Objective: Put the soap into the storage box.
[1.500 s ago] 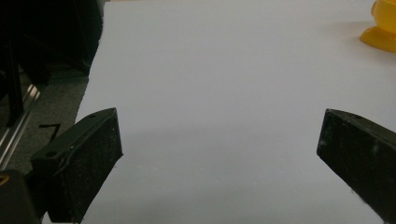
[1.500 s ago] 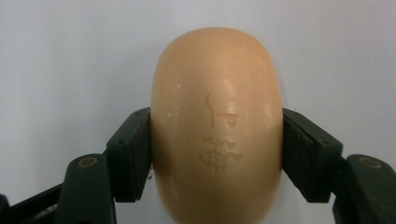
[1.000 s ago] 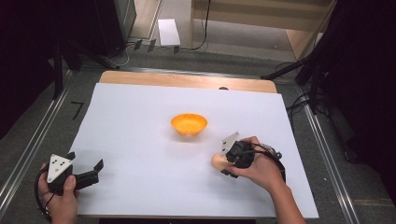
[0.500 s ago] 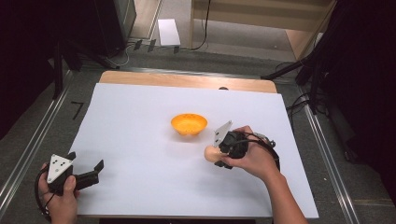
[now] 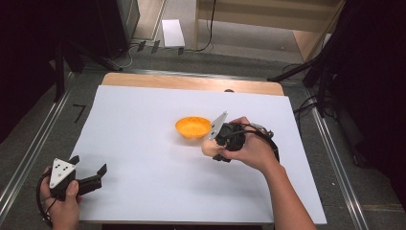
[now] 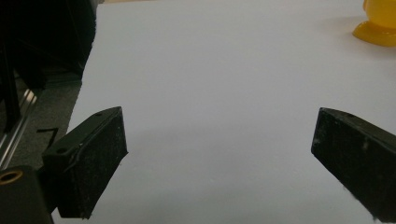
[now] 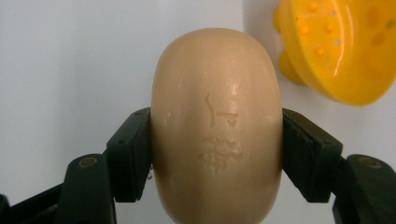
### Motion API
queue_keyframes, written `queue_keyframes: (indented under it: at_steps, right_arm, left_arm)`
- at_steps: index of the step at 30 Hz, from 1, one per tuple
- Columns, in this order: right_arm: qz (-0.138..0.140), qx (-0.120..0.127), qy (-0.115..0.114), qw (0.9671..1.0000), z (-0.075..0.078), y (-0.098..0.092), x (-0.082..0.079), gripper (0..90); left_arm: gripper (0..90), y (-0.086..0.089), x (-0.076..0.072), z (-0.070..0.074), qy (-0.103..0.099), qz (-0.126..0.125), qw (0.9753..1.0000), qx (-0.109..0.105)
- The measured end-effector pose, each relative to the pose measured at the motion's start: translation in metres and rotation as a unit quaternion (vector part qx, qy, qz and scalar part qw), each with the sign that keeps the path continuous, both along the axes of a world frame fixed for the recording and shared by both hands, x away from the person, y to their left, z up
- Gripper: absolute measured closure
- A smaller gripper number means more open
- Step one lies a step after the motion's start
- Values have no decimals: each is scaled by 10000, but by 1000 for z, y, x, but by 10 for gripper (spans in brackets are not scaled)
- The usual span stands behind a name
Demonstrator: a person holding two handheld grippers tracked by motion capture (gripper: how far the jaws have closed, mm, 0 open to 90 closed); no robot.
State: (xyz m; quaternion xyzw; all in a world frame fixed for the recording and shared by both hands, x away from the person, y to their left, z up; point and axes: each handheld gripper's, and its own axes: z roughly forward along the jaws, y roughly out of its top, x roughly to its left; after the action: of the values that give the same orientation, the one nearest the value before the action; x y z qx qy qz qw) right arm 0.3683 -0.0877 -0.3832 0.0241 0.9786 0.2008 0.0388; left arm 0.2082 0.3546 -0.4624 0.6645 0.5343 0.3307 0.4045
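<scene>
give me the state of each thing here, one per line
soap: clamped between the right tool's jaws, held just beside the dish
dish: upright on the white table, empty
right tool: shut on the soap
left tool: open, holding nothing, near the table's front left corner
</scene>
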Motion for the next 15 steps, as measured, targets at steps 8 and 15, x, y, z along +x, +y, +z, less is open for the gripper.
queue_keyframes:
  at_steps: [8, 15]
  right_arm:
    - [102, 9, -90, 9999, 7, 15, 13, 336]
    - [223, 18, -129, 9997, 9, 29, 24, 336]
  left_arm:
    - [0, 1, 0, 0, -29, 14, 10000, -37]
    - [0, 1, 1, 0, 6, -29, 10000, -57]
